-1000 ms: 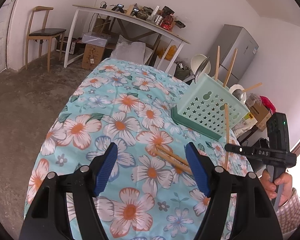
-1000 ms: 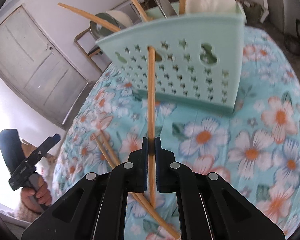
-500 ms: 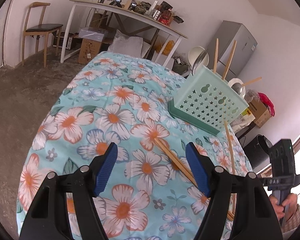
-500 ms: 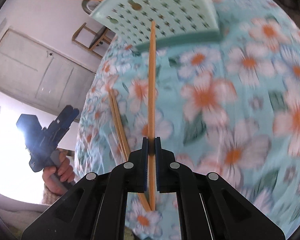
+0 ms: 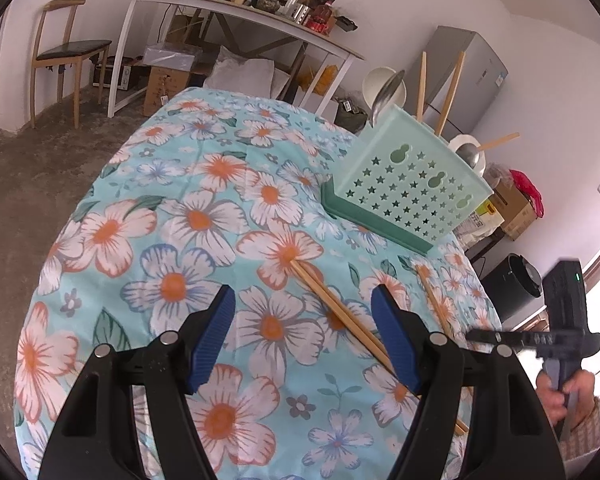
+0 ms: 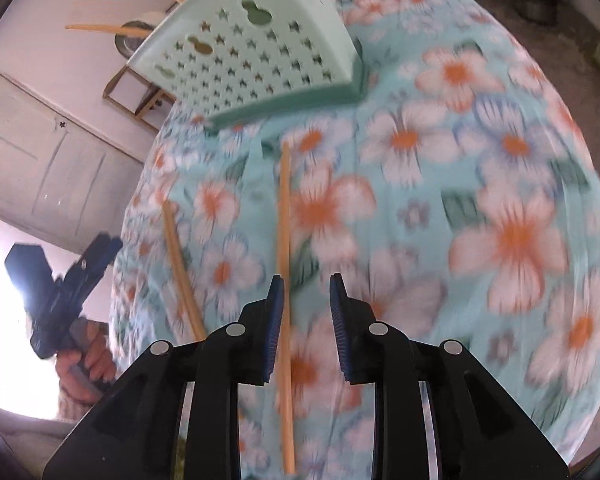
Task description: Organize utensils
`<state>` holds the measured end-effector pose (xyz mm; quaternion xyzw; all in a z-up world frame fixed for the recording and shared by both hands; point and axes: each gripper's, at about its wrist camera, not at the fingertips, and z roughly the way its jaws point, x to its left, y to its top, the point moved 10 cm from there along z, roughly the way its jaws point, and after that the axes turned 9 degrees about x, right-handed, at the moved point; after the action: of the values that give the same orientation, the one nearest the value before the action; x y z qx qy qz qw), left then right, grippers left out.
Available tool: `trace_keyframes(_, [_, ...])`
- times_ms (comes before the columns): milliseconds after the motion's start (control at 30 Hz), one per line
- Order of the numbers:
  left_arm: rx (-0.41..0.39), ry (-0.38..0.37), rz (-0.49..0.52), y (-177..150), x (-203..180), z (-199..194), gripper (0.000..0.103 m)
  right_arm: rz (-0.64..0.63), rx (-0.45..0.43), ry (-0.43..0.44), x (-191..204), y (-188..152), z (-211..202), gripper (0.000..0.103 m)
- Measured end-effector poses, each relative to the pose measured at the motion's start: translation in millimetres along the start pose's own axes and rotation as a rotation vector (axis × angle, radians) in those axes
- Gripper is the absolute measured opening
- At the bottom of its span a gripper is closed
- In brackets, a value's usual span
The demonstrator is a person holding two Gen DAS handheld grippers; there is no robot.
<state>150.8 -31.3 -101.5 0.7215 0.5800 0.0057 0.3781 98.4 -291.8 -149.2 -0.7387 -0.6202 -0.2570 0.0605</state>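
Note:
A mint green utensil holder (image 5: 404, 184) stands on the floral tablecloth, with spoons and chopsticks sticking out; it also shows in the right wrist view (image 6: 252, 52). A pair of wooden chopsticks (image 5: 332, 304) lies on the cloth between my left gripper's fingers. My left gripper (image 5: 304, 340) is open and empty above the cloth. A single chopstick (image 6: 285, 280) lies on the cloth beside the left finger of my right gripper (image 6: 306, 320), which is open. The same chopstick (image 5: 436, 300) and my right gripper (image 5: 540, 340) appear at the right of the left wrist view.
The table (image 5: 172, 216) is round with edges falling off on all sides. A long white desk (image 5: 228, 12) with clutter, a wooden chair (image 5: 68, 48), boxes and a grey fridge (image 5: 472, 68) stand behind. A door (image 6: 48, 152) shows in the right wrist view.
My right gripper has opened and let go of the single chopstick, which now lies on the cloth. It has pulled back from the holder. The left gripper stays open, slightly shifted.

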Motion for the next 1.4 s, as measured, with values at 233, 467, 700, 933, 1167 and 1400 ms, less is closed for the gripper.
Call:
trace_keyframes(233, [0.03,-0.002,0.014,-8,-4,4,0.068,-0.069,-0.004,-0.075,10,40,32,0.025])
trace_keyframes(467, [0.081,-0.005,0.024,-16,-9,16,0.068,-0.113,-0.025,-0.149,13,48,42,0.007])
trace_keyframes(700, [0.092,-0.001,0.043,-20,-17,19,0.068,-0.099,-0.081,-0.107,12,46,13,0.005])
trace_keyframes(933, [0.098,-0.002,0.041,-21,-19,22,0.068,-0.168,-0.261,-0.079,45,69,-64,0.005])
trace_keyframes(1167, [0.101,-0.004,0.031,-22,-18,24,0.068,-0.266,-0.498,-0.015,94,113,-161,0.005])
trace_keyframes(1400, [0.093,0.0,0.008,-21,-7,21,0.068,-0.323,-0.693,0.043,136,170,-230,0.005])
